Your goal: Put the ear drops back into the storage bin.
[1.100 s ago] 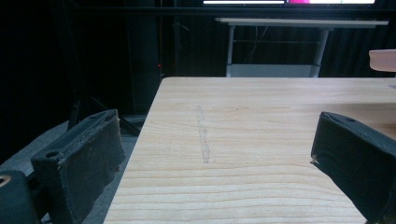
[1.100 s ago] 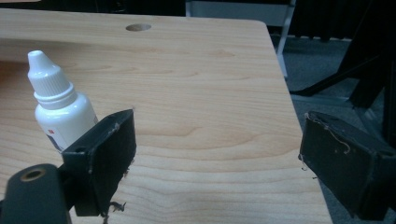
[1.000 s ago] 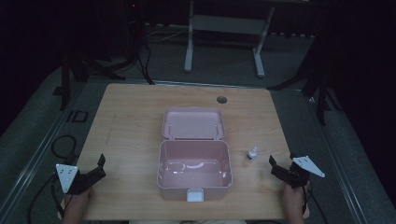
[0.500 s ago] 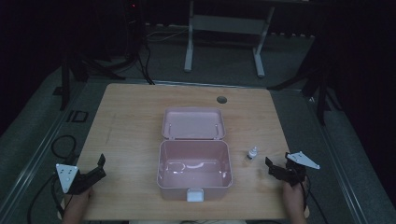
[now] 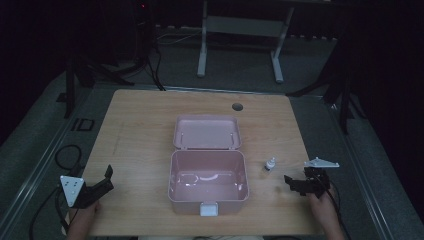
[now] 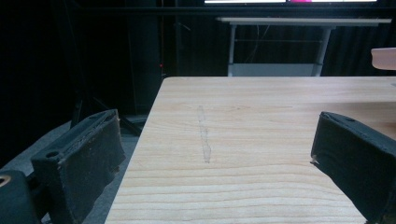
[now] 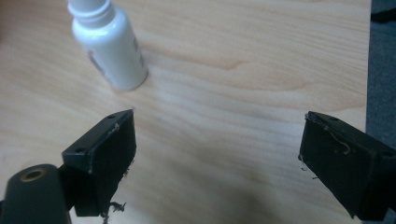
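Your right tongs (image 7: 217,154) gape empty below the small white bottle (image 7: 109,44) at upper left: probably light, slick plastic, so pinch its body.

Wooden table (image 5: 140,130) — pink box (image 5: 208,182) and white bottle (image 5: 270,164) on it.

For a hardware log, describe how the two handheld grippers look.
Left gripper: two thick black jaws with small screw holes, a grey three-cornered plate with dark dots on top, a dark cable trailing behind. Right gripper: matching black jaws with frayed edges and a grey plate.
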